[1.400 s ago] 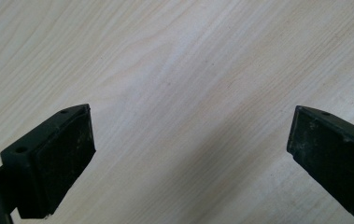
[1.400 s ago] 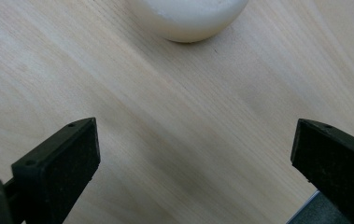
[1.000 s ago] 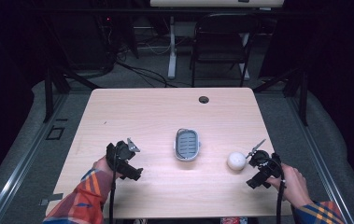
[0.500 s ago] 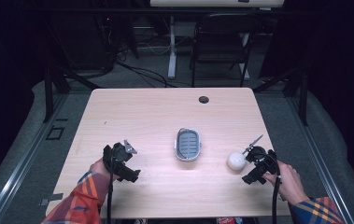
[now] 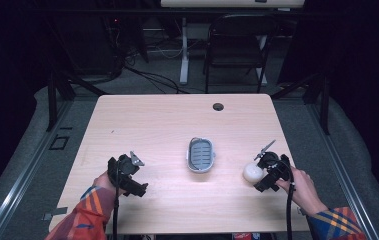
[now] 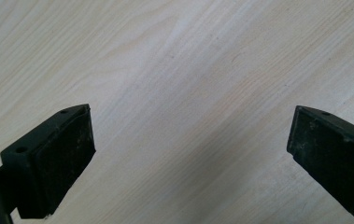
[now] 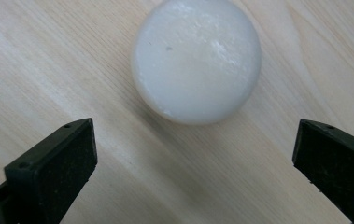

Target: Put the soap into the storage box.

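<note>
1. We see a pale wooden table (image 5: 167, 120) with fine, light grain and a small dark round hole (image 5: 218, 106) near its far edge.
2. At the middle of the table sits a small grey basket (image 5: 200, 154), oblong with rounded corners and a slatted bottom. We cannot make out anything inside it.
3. To the right of the basket, apart from it, lies a white round object (image 5: 251, 172). In the right gripper view it is a smooth, slightly glossy white disc (image 7: 197, 60) with a rounded rim and a few tiny specks, lying flat on the wood.
4. The right gripper (image 5: 263, 170) is held by a hand (image 5: 302, 187) in a plaid sleeve, just beside the white disc. In the right gripper view we see its two black jaws standing wide apart, with the disc ahead of them and not touching either. The gripper (image 7: 193, 154) holds nothing.
5. The left gripper (image 5: 127, 172) is held near the table's near left part, well apart from the basket. In the left gripper view its matte black, block-shaped jaws stand wide apart over bare wood, and the gripper (image 6: 191, 149) holds nothing.
6. Behind the table we see a dark folding chair (image 5: 237, 47) on a grey floor.
</note>
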Available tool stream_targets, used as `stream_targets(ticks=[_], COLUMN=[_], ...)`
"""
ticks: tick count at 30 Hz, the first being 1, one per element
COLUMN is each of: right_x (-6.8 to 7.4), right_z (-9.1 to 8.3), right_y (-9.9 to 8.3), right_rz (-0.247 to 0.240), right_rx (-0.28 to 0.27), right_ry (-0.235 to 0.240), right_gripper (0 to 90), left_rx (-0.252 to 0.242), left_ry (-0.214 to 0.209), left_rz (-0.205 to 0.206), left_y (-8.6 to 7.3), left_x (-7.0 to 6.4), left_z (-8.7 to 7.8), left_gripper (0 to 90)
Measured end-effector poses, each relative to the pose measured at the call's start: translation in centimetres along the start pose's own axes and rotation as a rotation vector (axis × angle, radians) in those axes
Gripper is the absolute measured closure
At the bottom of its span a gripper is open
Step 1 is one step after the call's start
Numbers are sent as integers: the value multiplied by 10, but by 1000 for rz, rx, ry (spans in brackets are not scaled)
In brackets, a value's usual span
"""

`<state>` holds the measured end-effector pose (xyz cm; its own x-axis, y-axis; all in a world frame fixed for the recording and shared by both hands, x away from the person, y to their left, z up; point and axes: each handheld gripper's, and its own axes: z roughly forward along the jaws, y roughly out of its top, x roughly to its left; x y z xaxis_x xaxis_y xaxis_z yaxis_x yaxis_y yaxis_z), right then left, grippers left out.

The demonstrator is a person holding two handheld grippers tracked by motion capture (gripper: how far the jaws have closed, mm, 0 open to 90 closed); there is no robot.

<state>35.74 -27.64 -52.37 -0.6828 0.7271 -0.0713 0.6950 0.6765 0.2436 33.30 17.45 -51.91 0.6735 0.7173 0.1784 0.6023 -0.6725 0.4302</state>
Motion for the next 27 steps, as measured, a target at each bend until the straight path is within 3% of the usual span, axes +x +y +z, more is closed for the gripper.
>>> stream_targets(ticks=[4, 6, 11, 14, 15, 20, 21, 27], right_x=[2, 3, 2, 1, 0, 1, -1, -1], right_z=[-2, -1, 4, 6, 4, 14, 15, 19], right_y=[4, 6, 11, 14, 17, 23, 26, 32], right_rz=[-34, -34, -45, -45, -77, -65, -83, -88], right_rx=[4, -12, 14, -7, 14, 9, 34, 44], right_ry=[-5, -7, -1, -8, -23, 5, -5, -3], right_gripper=[0, 0, 0, 0, 0, 0, 0, 0], left_rx=[0, 2, 3, 5, 6, 6, 5, 7], left_ry=[1, 1, 0, -2, -2, -6, -6, -6], left_rz=[-1, 2, 6, 10, 10, 15, 13, 18], left_y=[0, 1, 1, 2, 2, 3, 3, 4], left_x=[0, -1, -1, -1, -1, -1, -1, -1], left_z=[0, 1, 1, 2, 2, 3, 3, 3], left_gripper=[8, 8, 8, 8, 8, 8, 8, 8])
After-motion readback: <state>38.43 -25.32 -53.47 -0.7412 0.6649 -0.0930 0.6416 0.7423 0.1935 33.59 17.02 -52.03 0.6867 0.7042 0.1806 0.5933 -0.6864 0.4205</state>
